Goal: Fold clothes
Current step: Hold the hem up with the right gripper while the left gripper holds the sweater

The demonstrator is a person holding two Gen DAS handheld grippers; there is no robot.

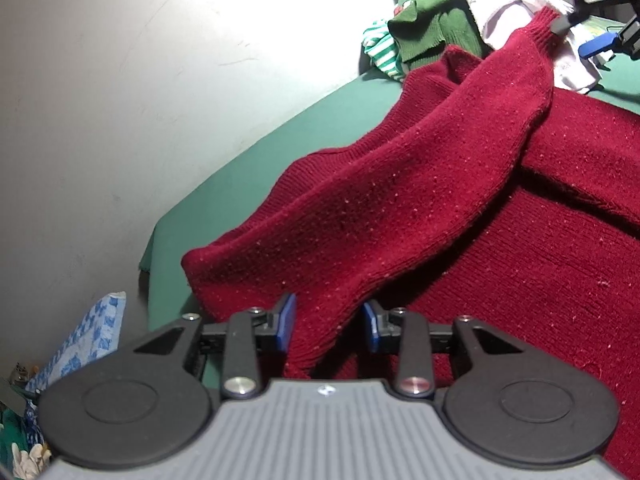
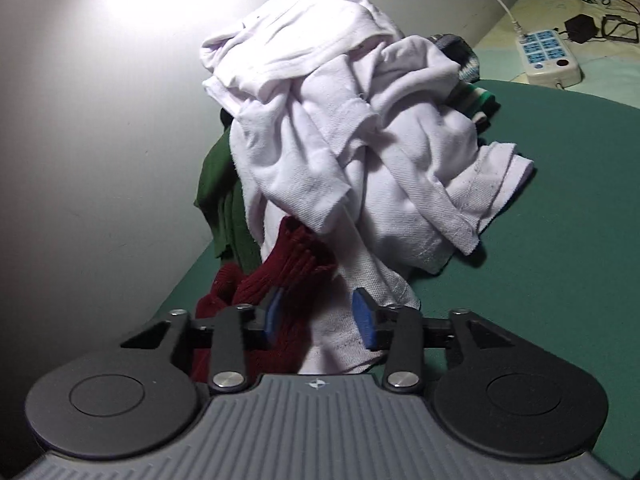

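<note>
A red sweater (image 1: 460, 208) lies spread on the green desk (image 1: 248, 168), 1 sleeve folded across its body. The left gripper (image 1: 327, 326) pinches its edge to anchor it; the right gripper (image 2: 318, 314), jaws parted, has the cuff (image 2: 296, 256) loose between them beside the unfolded white shirt (image 2: 344, 128).

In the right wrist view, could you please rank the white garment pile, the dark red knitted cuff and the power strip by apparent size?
1. white garment pile, clearly largest.
2. dark red knitted cuff.
3. power strip, smallest, though it lies farthest away, so this is unsure.
</note>
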